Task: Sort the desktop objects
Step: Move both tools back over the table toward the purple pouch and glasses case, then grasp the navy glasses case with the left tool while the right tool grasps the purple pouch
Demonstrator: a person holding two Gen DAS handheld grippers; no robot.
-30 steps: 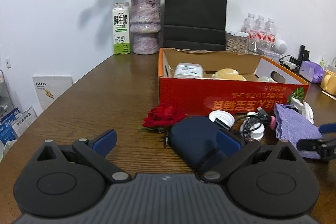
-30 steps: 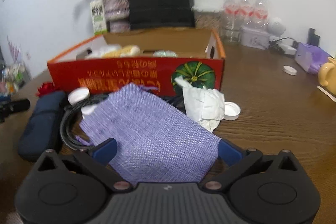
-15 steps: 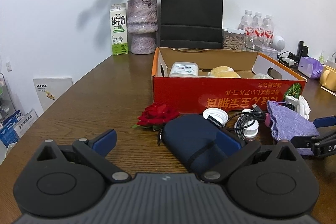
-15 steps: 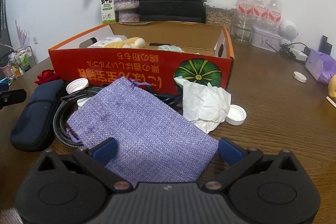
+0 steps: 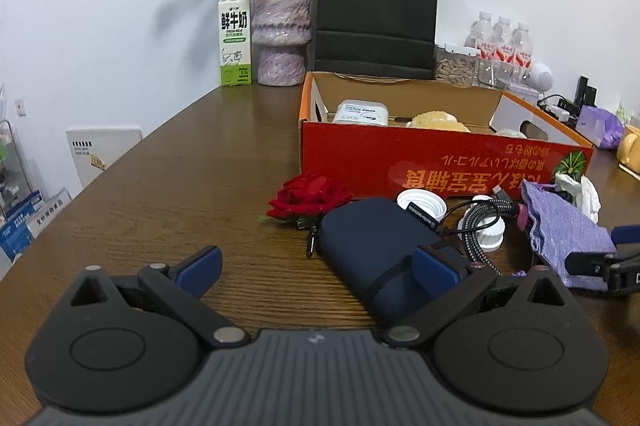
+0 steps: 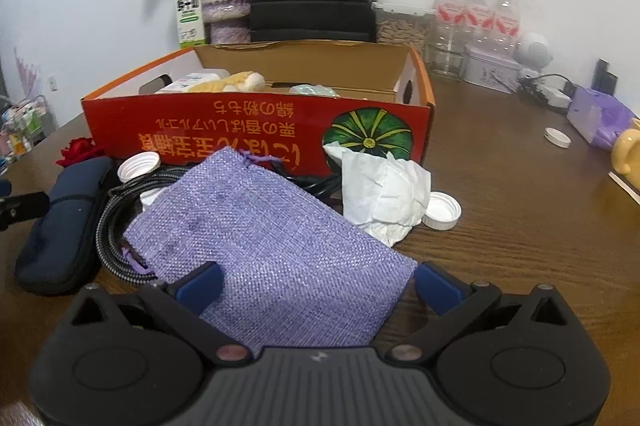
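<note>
A red cardboard box (image 5: 440, 162) (image 6: 256, 130) stands open on the wooden table, with a few items inside. In front of it lie a red rose (image 5: 308, 200), a navy pouch (image 5: 380, 246) (image 6: 60, 226), white caps (image 5: 422, 204), a coiled braided cable (image 5: 480, 222) (image 6: 112, 222), a purple cloth bag (image 6: 272, 242) (image 5: 564, 230) and crumpled white tissue (image 6: 384, 190). My left gripper (image 5: 318, 268) is open, its right finger over the pouch. My right gripper (image 6: 318, 284) is open, straddling the near end of the purple bag.
A milk carton (image 5: 235, 38), a vase of dried roses (image 5: 282, 34) and a black paper bag (image 5: 376, 10) stand at the back. Water bottles (image 6: 476, 14), a tin (image 6: 490, 68), a loose cap (image 6: 557, 137) and a purple packet (image 6: 600, 118) are at the right.
Both grippers have shifted slightly; the right one has dipped closer to the purple bag. Both stay open. No object has moved.
</note>
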